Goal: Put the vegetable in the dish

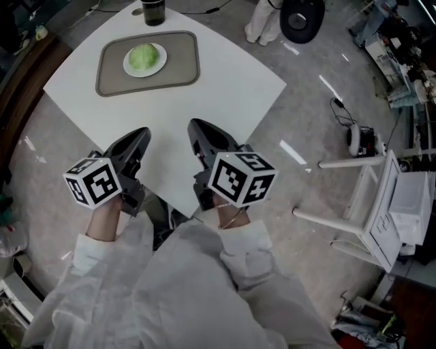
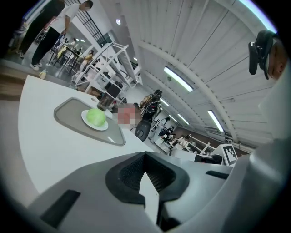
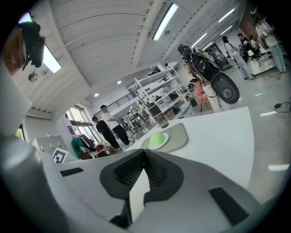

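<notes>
A round green vegetable (image 1: 143, 56) rests on a small white dish (image 1: 161, 63), which sits on a grey tray (image 1: 184, 68) at the far side of the white table (image 1: 225, 82). The left gripper view shows the vegetable (image 2: 96, 117) far ahead, and the right gripper view also shows the vegetable (image 3: 157, 139) at a distance. My left gripper (image 1: 141, 131) and right gripper (image 1: 196, 126) hover side by side over the table's near corner, well short of the tray. Both are shut with nothing between their jaws, seen in the left gripper (image 2: 145, 155) and the right gripper (image 3: 145, 153).
A dark cup (image 1: 154, 10) stands just beyond the tray. On the floor to the right are a white rack (image 1: 381, 204), a small device with cables (image 1: 357, 140) and a black round object (image 1: 302, 18). People stand in the background (image 3: 109, 129).
</notes>
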`<move>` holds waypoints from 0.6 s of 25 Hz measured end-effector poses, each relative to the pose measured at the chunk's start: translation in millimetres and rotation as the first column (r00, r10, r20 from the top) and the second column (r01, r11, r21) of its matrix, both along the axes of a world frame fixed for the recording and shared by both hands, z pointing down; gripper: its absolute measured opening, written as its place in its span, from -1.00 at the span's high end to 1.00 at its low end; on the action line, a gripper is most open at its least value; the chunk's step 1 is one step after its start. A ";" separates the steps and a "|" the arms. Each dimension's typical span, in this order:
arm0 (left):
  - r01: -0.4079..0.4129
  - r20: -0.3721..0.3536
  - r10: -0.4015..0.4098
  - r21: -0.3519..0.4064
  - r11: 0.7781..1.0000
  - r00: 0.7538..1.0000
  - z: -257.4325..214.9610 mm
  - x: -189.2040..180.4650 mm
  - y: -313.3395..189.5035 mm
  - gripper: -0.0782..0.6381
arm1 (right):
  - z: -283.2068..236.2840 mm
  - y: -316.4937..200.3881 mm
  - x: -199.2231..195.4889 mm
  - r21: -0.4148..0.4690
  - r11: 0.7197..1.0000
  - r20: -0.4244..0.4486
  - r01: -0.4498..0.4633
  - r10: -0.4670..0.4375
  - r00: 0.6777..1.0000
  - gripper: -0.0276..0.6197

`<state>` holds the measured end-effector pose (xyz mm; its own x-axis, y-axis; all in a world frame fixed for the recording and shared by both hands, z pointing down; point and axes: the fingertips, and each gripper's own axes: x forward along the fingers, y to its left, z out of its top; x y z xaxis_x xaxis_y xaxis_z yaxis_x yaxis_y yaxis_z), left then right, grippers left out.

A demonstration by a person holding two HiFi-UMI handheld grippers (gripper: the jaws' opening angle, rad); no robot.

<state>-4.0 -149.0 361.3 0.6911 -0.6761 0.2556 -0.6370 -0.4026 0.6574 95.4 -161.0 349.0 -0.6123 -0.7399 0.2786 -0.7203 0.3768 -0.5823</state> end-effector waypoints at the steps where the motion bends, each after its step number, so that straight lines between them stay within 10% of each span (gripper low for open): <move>1: 0.007 -0.001 -0.007 0.003 1.000 1.000 -1.2 0.3 6.7 0.76 | 0.8 7.4 1.2 0.000 1.000 -0.003 0.003 -0.003 1.000 0.87; 15: -0.072 0.024 0.072 0.014 0.997 0.997 -9.1 12.6 58.1 0.76 | 3.5 66.0 -13.5 -0.010 1.000 -0.002 0.022 -0.022 1.000 0.87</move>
<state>8.6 -90.9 352.2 0.7323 -0.6283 0.2627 -0.6210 -0.4576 0.6364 81.9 -95.0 352.6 -0.6279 -0.7232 0.2876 -0.7132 0.3868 -0.5845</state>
